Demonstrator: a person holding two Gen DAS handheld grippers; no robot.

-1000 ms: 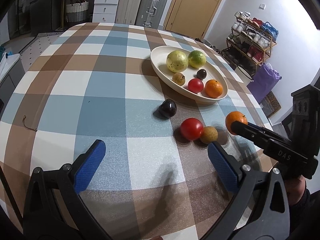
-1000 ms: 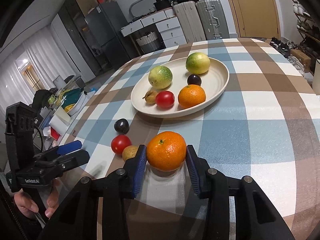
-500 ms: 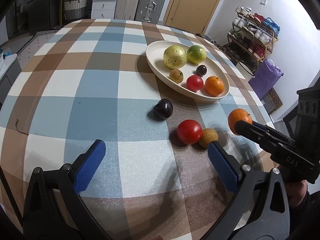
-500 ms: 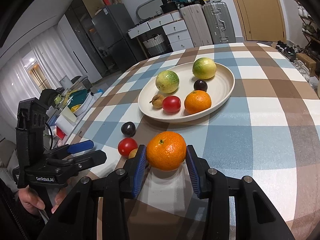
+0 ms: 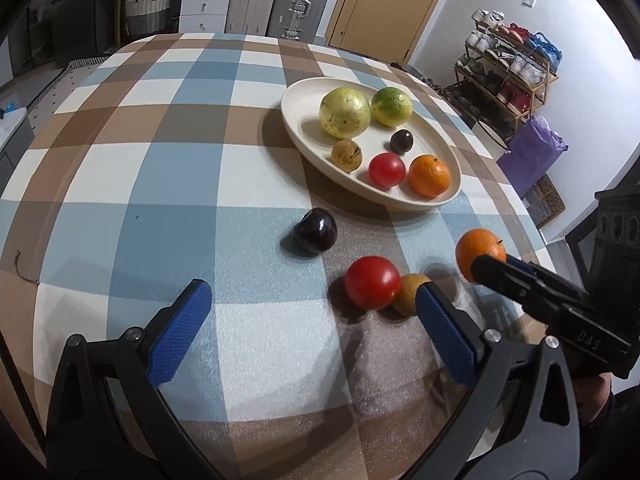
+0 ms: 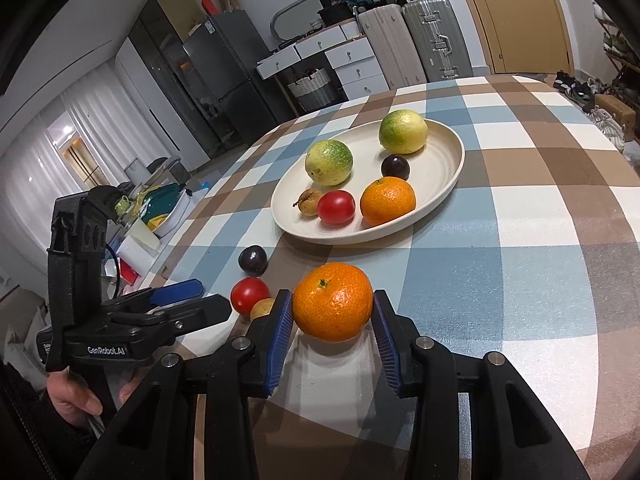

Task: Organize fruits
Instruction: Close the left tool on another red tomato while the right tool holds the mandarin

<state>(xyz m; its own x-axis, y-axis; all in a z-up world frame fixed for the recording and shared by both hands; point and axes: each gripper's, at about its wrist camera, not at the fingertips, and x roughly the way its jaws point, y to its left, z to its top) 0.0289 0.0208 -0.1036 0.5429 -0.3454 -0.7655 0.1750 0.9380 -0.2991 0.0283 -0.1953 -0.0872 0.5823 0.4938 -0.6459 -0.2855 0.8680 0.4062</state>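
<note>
My right gripper (image 6: 332, 312) is shut on an orange (image 6: 333, 306) and holds it above the checked tablecloth; the orange also shows in the left wrist view (image 5: 478, 249). My left gripper (image 5: 308, 304) is open and empty, just short of a red tomato (image 5: 372, 282), a small tan fruit (image 5: 410, 294) and a dark plum (image 5: 315, 230). A cream plate (image 5: 298, 132) holds two yellow-green fruits, a small brown fruit, a plum, a tomato and an orange (image 5: 429, 175).
The table edge falls away on the right toward a shoe rack (image 5: 508, 76) and a purple bag (image 5: 534, 152). Suitcases (image 6: 420, 40) and white drawers (image 6: 344, 64) stand beyond the table's far side.
My right gripper has lifted the orange off the table and carried it a little toward the plate. My left gripper has moved forward, closer to the loose fruits.
</note>
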